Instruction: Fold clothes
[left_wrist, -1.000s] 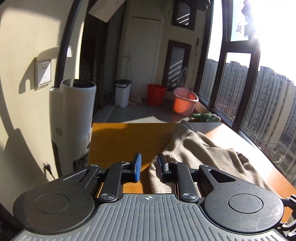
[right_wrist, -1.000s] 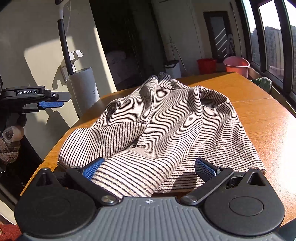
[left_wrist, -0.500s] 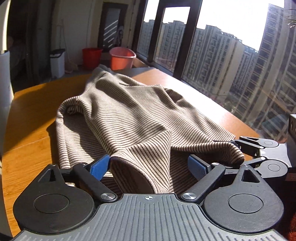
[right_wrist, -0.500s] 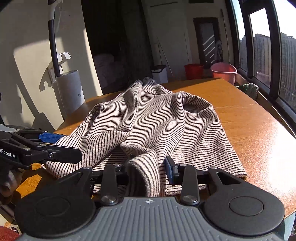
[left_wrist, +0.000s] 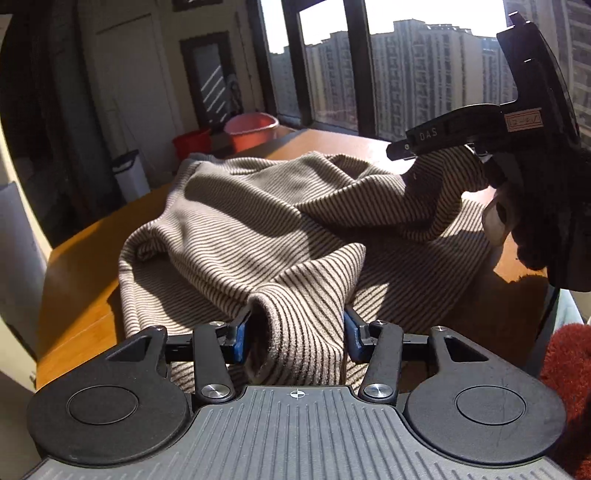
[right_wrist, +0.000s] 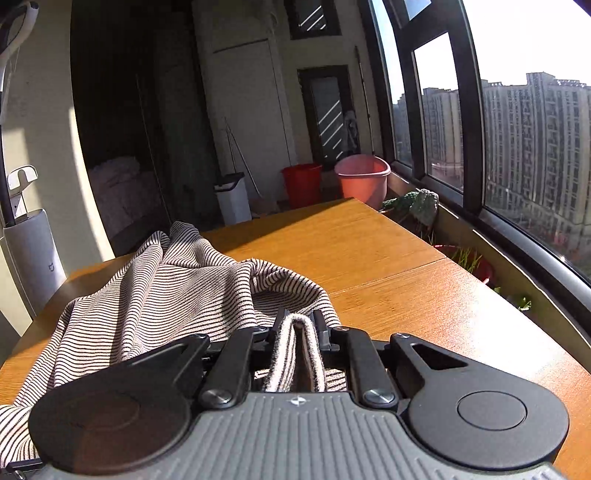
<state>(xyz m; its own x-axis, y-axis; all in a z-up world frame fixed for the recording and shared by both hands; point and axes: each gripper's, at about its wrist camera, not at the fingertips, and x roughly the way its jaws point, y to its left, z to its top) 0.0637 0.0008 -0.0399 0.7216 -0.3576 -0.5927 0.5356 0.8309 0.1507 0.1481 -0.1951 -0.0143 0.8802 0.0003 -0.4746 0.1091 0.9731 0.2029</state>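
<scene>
Both our grippers hold bunched edges of the striped sweater over the wooden counter.

Our left gripper (left_wrist: 297, 334) has its blue-padded fingers (left_wrist: 239, 338) partly closed around a thick roll of the striped sweater (left_wrist: 258, 221), which lies rumpled across the wooden counter (left_wrist: 77, 258). Our right gripper (right_wrist: 300, 332) has its fingers nearly together, pinching a narrow fold of the same sweater (right_wrist: 166, 295), lifted off the counter (right_wrist: 369, 251); from the left wrist view we see it raised at the far right, fabric hanging from it. Beyond the counter stand a red bucket (right_wrist: 302, 181), a pink basin (right_wrist: 362, 177) and a white bin (right_wrist: 232, 197).
</scene>
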